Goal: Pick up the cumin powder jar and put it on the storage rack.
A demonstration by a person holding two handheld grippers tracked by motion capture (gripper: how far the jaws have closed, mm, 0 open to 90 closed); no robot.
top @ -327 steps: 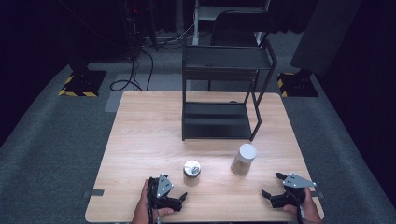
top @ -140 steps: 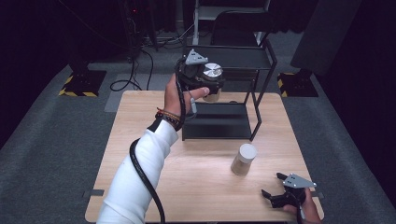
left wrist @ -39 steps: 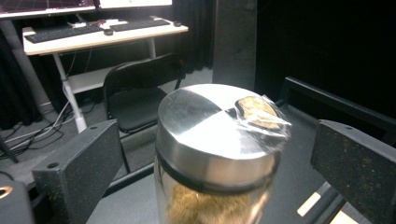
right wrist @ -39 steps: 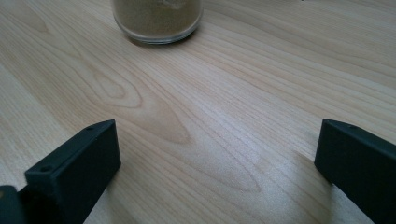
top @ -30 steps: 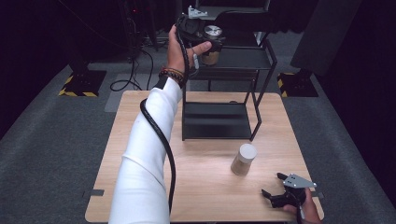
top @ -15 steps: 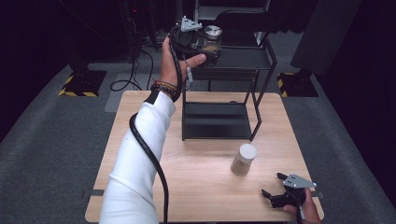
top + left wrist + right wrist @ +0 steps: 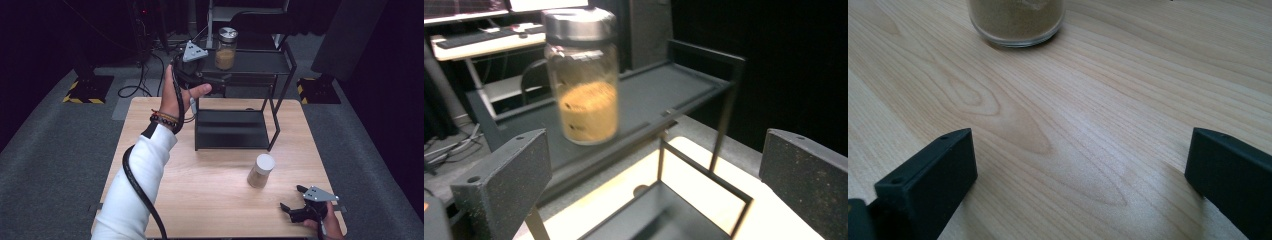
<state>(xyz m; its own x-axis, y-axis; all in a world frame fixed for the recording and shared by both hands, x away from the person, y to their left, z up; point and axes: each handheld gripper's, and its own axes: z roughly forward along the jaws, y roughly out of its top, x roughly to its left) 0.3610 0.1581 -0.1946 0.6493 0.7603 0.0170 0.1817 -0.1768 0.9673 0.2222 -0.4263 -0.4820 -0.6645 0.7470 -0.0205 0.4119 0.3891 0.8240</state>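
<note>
A metal-lidded jar (image 7: 226, 48) stands alone on the top shelf of a black rack (image 7: 280, 75), with open shelf to its right. The rack's thin posts fence the lower shelf, open at front. On the wooden table (image 7: 200, 200), a white-lidded jar (image 7: 261, 170) stands just ahead of the right gripper (image 7: 292, 200), bare wood between them.

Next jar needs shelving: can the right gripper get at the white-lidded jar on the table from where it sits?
Probably yes. The right gripper rests open on the table, and only bare wood lies between its jaws and the white-lidded jar.
</note>
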